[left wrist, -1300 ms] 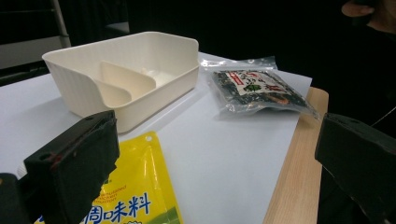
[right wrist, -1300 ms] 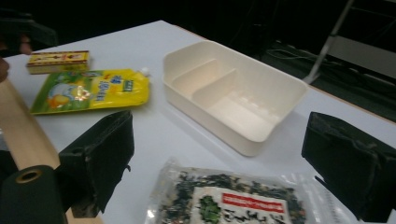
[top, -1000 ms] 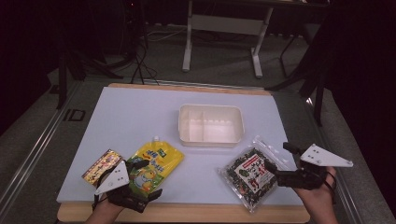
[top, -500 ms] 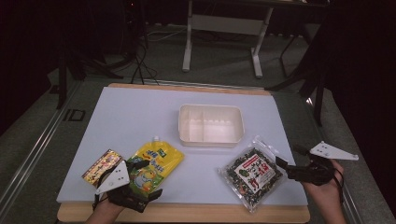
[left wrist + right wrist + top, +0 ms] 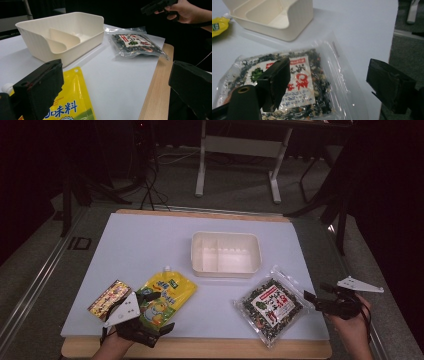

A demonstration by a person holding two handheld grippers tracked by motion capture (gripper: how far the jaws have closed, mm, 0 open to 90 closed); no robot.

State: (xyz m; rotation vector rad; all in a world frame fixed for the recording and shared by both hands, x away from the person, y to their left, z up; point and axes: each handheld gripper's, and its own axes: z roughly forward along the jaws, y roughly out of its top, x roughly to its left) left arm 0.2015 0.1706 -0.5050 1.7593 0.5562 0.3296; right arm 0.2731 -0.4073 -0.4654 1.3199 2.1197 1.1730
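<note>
A clear bag of dark seaweed mix (image 5: 270, 304) with a red and white label lies at the table's front right. My right gripper (image 5: 315, 293) hovers just off the bag's right edge and points at it. In the right gripper view the right gripper (image 5: 329, 73) is open, its jaws have just been closing a little, and the bag's clear edge (image 5: 342, 75) lies below them untouched. My left gripper (image 5: 159, 312) stands open at the front left over a yellow spouted pouch (image 5: 162, 296), whose corner (image 5: 72, 100) lies under its left jaw.
A cream divided tray (image 5: 252, 242) sits at mid-table, seen close (image 5: 82, 32) (image 5: 299, 22) from both grippers. A gold snack packet (image 5: 106, 296) lies left of the pouch. The wooden front edge (image 5: 200, 347) runs beneath both hands. Table legs and dark floor lie beyond.
My right gripper has slid to the right and sunk lower, off the bag's right edge. The left gripper and all the packets have stayed where they were.
</note>
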